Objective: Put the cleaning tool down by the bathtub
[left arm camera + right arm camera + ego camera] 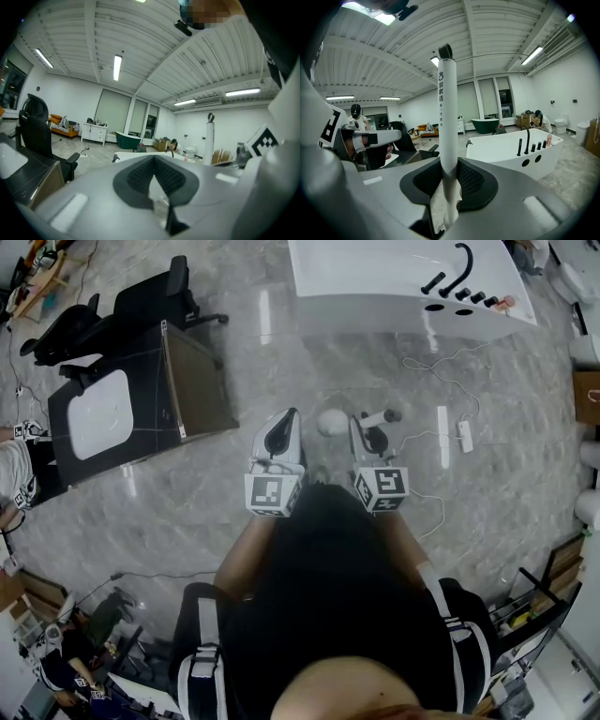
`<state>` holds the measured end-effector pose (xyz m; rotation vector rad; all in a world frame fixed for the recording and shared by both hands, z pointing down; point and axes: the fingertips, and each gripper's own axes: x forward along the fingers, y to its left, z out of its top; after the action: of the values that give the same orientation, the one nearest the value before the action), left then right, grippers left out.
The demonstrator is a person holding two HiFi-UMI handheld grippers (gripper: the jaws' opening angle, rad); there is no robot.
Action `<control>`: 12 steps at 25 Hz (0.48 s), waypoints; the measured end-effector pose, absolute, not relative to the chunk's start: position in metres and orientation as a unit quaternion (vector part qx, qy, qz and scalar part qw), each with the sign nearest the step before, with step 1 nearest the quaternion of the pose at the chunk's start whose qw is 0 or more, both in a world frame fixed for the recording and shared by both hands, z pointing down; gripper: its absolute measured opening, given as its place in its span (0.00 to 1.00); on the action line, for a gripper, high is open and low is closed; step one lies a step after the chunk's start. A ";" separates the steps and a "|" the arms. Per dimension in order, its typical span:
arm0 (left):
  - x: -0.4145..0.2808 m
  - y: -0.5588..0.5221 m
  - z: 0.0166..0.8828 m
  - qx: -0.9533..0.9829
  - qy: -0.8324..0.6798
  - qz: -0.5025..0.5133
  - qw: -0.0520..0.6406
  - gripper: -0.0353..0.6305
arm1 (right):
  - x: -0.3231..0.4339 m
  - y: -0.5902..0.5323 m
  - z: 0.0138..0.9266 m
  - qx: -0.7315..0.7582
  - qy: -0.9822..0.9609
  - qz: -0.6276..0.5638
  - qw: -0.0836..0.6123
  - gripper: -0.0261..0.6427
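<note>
As things stand: nothing has been set down; the tool is off the floor and the job looks to me about half done.
Right gripper [449, 165]: fingers clamped on the tool [447, 117], pads pressing its white handle from both sides.
Tool: upright between the right fingers, its dark cap well above the fingertips and its lower end below them; from the head view the handle [380, 416] shows just past the gripper [367, 425].
Left gripper [153, 159]: fingers together with nothing between them; it is level with the right gripper and apart from the tool [285, 420].
Tub [511, 151]: ahead of the right fingers and a little to their right, well apart, with bare floor between; black tap and knobs stand on its near rim [403, 298].
Done: tool in a firm grip and pointed toward the tub.
Still to do: cross the floor to the tub, lower the tool beside the tub wall, part the fingers and draw back.
Watch: a power strip [465, 435] and its cord lie on the floor ahead of the right fingers, short of the tub; a tall handle let go upright would likely topple.
</note>
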<state>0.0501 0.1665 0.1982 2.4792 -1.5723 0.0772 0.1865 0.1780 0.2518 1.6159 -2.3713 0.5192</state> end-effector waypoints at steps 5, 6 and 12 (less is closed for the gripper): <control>0.036 0.130 0.199 0.843 -0.526 0.031 0.108 0.07 | 0.172 0.147 0.254 0.555 -0.802 0.186 0.118 0.18; 0.033 0.124 0.199 0.844 -0.525 0.031 0.109 0.07 | 0.169 0.141 0.255 0.555 -0.801 0.188 0.119 0.18; 0.012 0.087 0.209 0.848 -0.516 0.037 0.113 0.07 | 0.149 0.103 0.260 0.561 -0.795 0.192 0.124 0.18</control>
<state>0.0120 0.0867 0.2090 2.4886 -1.5135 0.1083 0.1488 0.1027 0.2600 1.6360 -2.3185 0.5606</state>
